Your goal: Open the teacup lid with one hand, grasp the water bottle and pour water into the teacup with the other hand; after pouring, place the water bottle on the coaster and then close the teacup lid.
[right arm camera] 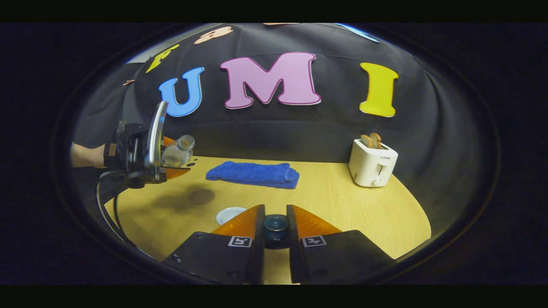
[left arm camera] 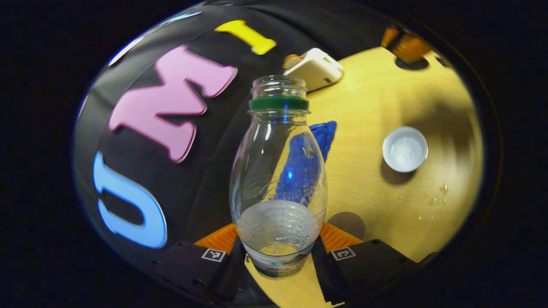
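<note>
My left gripper (left arm camera: pixel 278 244) is shut on the lower body of a clear, uncapped water bottle (left arm camera: pixel 278 171) with a green neck ring and a little water in its base. In the right gripper view the left gripper (right arm camera: pixel 171 164) holds that bottle (right arm camera: pixel 177 154) tilted above the table's left side. The white open teacup (left arm camera: pixel 404 149) stands on the table, seen also as a white teacup (right arm camera: pixel 230 214) by my right finger. My right gripper (right arm camera: pixel 275 218) is shut on the dark teacup lid (right arm camera: pixel 275 226). A dark round coaster (right arm camera: pixel 201 196) lies left of centre, the same coaster (left arm camera: pixel 347 223) peeking past my left gripper's finger.
A folded blue towel (right arm camera: pixel 252 173) lies at the back of the wooden table (right arm camera: pixel 342 214), and a white toaster (right arm camera: pixel 372 164) stands at the back right. Water drops (left arm camera: pixel 436 197) dot the wood near the cup. A person's forearm (right arm camera: pixel 83 156) reaches in from the left.
</note>
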